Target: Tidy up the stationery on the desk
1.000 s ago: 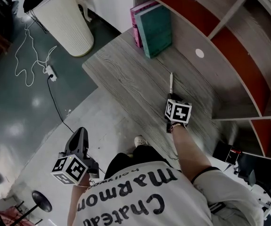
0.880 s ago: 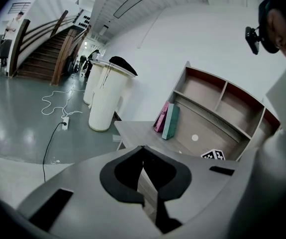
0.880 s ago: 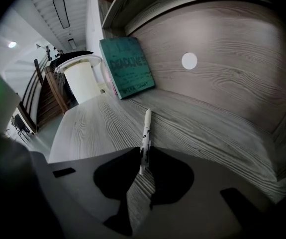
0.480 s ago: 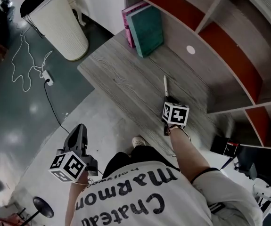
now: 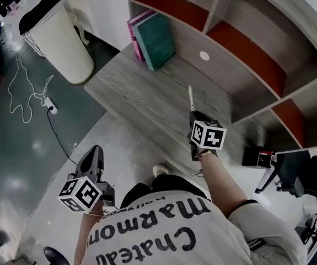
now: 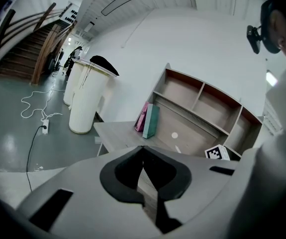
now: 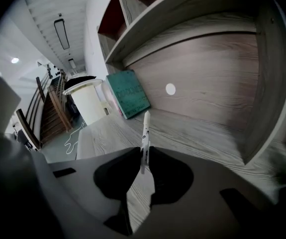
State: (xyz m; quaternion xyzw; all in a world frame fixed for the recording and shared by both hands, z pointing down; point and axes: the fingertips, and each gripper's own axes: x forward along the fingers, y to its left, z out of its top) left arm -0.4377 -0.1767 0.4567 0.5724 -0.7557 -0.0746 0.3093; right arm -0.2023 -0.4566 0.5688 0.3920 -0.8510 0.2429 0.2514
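Between the jaws of the right gripper (image 7: 143,151), clamped tight: white pen (image 7: 144,128), poking forward past the tips. Lifted clear of the desk (image 5: 141,93) below since a second ago, so pickup seems done and stowing comes next. Far back and left, left gripper (image 5: 95,150) closed on nothing.

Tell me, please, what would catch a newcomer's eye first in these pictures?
First comes the white pen, clamped in the right gripper and sticking out over the grey wooden desk. Next are the teal book and pink book leaning together at the desk's far end, with a tall white bin on the floor beyond. The left gripper hangs shut and empty beside the desk.
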